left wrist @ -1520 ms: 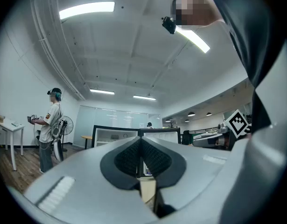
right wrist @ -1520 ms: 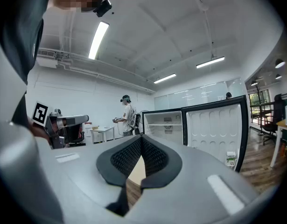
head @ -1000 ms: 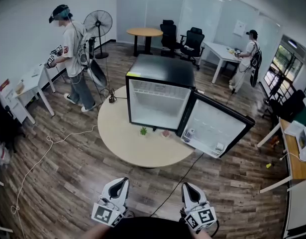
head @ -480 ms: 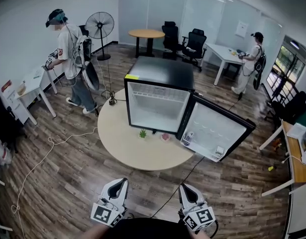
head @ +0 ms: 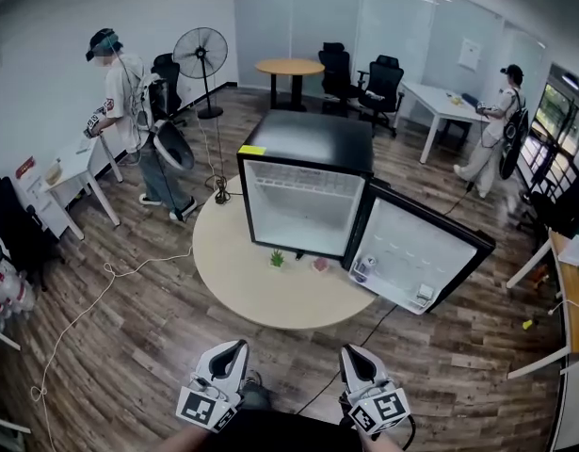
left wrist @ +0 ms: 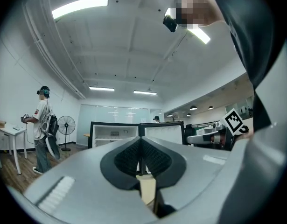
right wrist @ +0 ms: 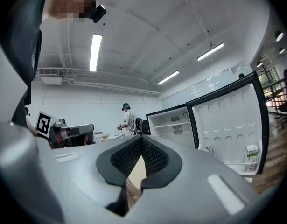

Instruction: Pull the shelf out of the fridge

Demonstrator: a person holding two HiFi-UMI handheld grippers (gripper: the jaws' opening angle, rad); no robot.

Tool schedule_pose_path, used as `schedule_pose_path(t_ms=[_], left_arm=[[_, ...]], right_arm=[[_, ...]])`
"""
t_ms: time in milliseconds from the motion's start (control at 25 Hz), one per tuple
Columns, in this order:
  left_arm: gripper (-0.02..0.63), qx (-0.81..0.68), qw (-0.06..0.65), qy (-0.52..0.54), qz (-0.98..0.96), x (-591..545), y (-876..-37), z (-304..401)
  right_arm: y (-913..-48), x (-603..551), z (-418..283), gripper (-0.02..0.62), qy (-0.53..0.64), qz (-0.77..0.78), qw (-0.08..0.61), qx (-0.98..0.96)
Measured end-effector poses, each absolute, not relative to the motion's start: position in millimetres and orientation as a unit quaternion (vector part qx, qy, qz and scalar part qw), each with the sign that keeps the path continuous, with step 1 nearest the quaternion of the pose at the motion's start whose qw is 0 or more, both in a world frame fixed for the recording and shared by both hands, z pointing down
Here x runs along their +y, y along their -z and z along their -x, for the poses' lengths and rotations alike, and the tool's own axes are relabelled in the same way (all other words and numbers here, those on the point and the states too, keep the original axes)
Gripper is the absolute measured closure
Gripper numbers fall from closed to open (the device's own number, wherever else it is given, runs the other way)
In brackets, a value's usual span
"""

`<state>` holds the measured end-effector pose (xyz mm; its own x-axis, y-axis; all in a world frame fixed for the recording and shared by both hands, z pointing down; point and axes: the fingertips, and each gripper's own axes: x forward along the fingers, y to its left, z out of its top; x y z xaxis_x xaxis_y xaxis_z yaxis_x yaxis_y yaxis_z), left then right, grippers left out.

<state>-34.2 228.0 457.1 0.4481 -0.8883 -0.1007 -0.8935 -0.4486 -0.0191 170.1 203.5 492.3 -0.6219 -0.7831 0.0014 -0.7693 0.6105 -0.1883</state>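
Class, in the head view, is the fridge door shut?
No, the fridge door hangs wide open, its white inner side showing.

The fridge (head: 303, 196) stands on the round table (head: 234, 285), its door (head: 416, 252) swung open to the right; a shelf (right wrist: 173, 124) sits high inside; what seems a small plant (head: 277, 258) sits before it; left gripper (head: 228, 354) and right gripper (head: 357, 361) hang side by side, well short of the table.
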Motion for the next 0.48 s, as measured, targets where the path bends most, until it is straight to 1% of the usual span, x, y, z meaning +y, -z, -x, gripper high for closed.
schedule_pose_path(t_ms=[360,480], left_arm=[[0.607,0.508,0.036,-0.048,0.859,143,-458,45],[0.607,0.498,0.038,-0.056,0.864,106,-454,52]], right_arm=[[-488,130,-158,0.588,0.085,0.444,0.057,0.89],[-480,100,-148,0.588,0.093,0.432,0.077,0.894]])
